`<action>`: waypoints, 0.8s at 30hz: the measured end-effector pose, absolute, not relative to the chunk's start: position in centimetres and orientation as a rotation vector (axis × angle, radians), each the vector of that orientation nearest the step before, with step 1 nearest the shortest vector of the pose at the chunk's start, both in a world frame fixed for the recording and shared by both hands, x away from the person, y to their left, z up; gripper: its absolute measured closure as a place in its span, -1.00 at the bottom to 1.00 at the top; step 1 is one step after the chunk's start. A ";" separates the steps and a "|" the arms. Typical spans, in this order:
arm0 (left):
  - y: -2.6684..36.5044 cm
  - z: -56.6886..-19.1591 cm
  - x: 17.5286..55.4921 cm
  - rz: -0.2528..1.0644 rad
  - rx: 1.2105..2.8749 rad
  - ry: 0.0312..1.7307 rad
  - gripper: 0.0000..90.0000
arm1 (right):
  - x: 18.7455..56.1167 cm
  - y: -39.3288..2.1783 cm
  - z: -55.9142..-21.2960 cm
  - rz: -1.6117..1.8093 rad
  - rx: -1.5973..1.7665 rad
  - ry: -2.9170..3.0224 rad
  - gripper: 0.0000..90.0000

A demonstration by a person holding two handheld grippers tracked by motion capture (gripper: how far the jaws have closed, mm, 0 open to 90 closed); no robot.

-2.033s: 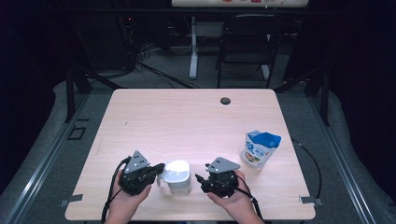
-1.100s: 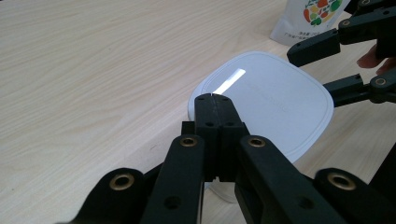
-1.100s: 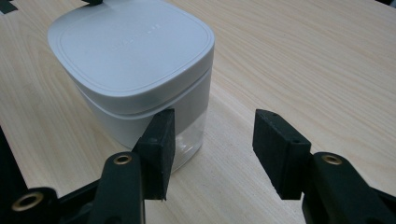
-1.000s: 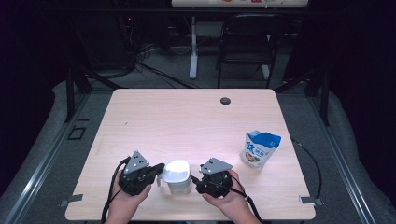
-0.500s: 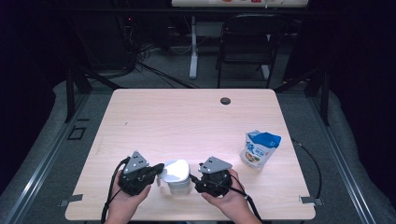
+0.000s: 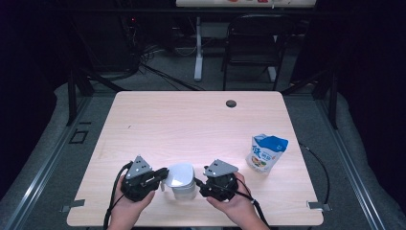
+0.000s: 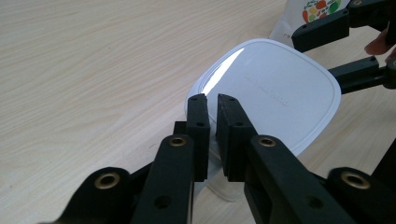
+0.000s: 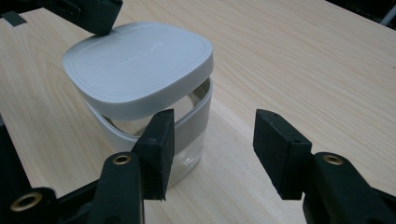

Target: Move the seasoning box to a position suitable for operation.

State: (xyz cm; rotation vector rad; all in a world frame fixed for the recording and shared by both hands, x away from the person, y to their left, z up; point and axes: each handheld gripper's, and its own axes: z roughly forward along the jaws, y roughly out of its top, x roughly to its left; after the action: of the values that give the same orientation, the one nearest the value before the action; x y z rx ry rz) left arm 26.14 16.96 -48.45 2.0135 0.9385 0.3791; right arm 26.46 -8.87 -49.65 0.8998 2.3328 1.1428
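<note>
A dim room surrounds the pale wooden table (image 6: 191,120), where a blue-and-white snack pouch (image 6: 266,152) stands aside. Near the front edge sits the clear jar (image 8: 187,140), its white rounded-square lid (image 7: 275,93) tilted. The left gripper (image 7: 210,100), whose jaws have just been parting slightly, pinches the lid's rim to lift it; the right gripper (image 8: 212,140) waits open beside the jar, holding nothing.
</note>
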 end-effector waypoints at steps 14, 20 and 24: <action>17.4 -48.3 25.4 0.389 1.965 0.905 0.43 | 26.3 -8.5 -49.0 1.146 0.878 2.329 0.09; 17.6 -48.4 25.0 0.380 1.968 0.911 0.32 | 26.3 -8.5 -48.9 1.150 0.874 2.327 0.09; 17.8 -48.5 24.6 0.386 1.958 0.915 0.23 | 26.2 -8.4 -48.7 1.152 0.873 2.322 0.09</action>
State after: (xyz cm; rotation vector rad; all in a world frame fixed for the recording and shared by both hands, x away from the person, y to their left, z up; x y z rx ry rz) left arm 24.62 17.84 -48.50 1.9576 0.9145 0.3862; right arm 26.22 -8.41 -48.74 0.8735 2.3224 1.1525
